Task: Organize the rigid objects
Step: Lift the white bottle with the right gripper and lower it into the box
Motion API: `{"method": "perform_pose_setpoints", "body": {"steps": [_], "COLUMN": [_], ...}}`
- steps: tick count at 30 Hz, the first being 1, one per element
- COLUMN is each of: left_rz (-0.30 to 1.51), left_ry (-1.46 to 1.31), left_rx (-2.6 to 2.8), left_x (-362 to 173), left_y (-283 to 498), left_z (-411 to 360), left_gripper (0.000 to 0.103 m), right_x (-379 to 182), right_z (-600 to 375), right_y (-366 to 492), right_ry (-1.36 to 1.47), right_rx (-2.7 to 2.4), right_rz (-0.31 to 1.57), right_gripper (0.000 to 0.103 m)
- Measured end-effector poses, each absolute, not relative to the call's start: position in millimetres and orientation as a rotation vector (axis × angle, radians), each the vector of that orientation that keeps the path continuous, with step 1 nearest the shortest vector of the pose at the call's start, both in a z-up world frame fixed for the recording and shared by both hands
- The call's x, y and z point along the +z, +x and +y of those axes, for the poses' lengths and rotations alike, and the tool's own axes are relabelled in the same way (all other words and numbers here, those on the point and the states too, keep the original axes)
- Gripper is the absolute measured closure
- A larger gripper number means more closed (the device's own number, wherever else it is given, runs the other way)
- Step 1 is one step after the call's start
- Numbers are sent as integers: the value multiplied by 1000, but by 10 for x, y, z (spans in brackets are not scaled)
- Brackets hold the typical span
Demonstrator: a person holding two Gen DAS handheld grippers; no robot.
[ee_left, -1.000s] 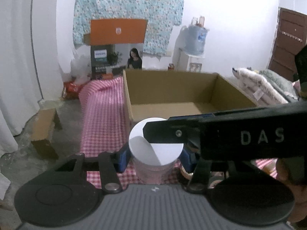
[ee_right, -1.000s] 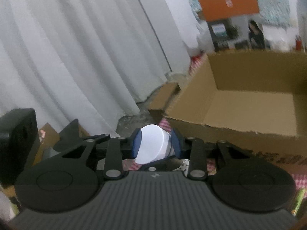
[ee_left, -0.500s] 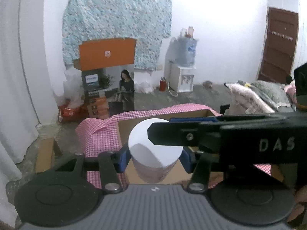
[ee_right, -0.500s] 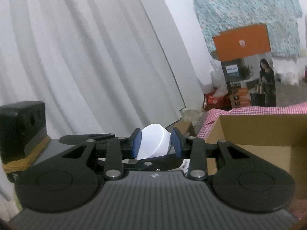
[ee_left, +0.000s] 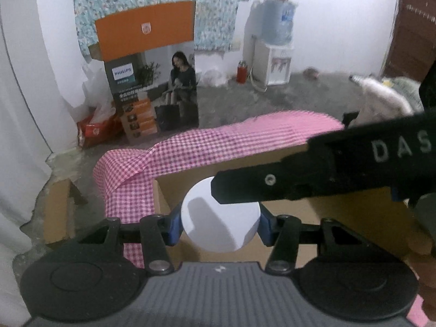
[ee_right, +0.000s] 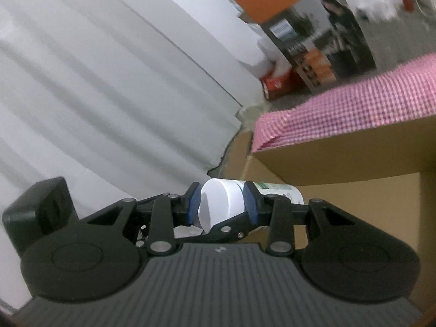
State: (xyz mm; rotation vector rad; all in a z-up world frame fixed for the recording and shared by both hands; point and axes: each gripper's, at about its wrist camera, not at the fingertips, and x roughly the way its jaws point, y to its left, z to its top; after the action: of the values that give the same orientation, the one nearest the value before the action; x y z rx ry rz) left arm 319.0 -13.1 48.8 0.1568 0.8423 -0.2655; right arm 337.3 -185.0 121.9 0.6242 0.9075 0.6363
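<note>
A white-lidded jar (ee_left: 220,226) is clamped between the blue pads of my left gripper (ee_left: 219,224), over the near left corner of the open cardboard box (ee_left: 354,218). The right gripper's black finger crosses the left wrist view just above the jar's lid. In the right wrist view the same jar (ee_right: 222,204), with a green-printed label, lies on its side between the blue pads of my right gripper (ee_right: 222,205). The box wall (ee_right: 340,158) stands to the right there.
The box sits on a pink checked cloth (ee_left: 218,147). Beyond it, a printed carton with an orange flap (ee_left: 152,81) and a water dispenser (ee_left: 275,51) stand on the floor. A white curtain (ee_right: 95,95) hangs at the left. A small cardboard box (ee_left: 57,212) sits beside the table.
Both grippers and the jar have moved forward over the box's near edge and tilted; the jar now lies more sideways in the right wrist view. The grips have not changed.
</note>
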Motion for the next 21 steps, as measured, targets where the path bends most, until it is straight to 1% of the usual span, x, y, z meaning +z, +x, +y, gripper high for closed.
{"method": "perform_pose_setpoints", "body": {"steps": [6, 11, 18, 20, 21], "left_rz": [898, 912, 914, 913, 908], "left_ry": [231, 286, 321, 322, 326], "left_rx": [-244, -224, -211, -207, -208], "left_x": [223, 96, 17, 22, 33], "left_y": [3501, 3607, 3652, 3647, 3623], "left_z": [-237, -315, -362, -365, -372], "left_gripper": [49, 49, 48, 48, 45], "right_x": [713, 441, 223, 215, 220], "right_z": [-1871, -1902, -1872, -1863, -1851], "right_y": [3775, 3998, 4174, 4205, 4219], "right_ry": [732, 790, 834, 840, 841], "right_rx": [592, 572, 556, 559, 564], "right_rz": [994, 1038, 1066, 1066, 1065], "right_gripper": [69, 69, 69, 67, 66]}}
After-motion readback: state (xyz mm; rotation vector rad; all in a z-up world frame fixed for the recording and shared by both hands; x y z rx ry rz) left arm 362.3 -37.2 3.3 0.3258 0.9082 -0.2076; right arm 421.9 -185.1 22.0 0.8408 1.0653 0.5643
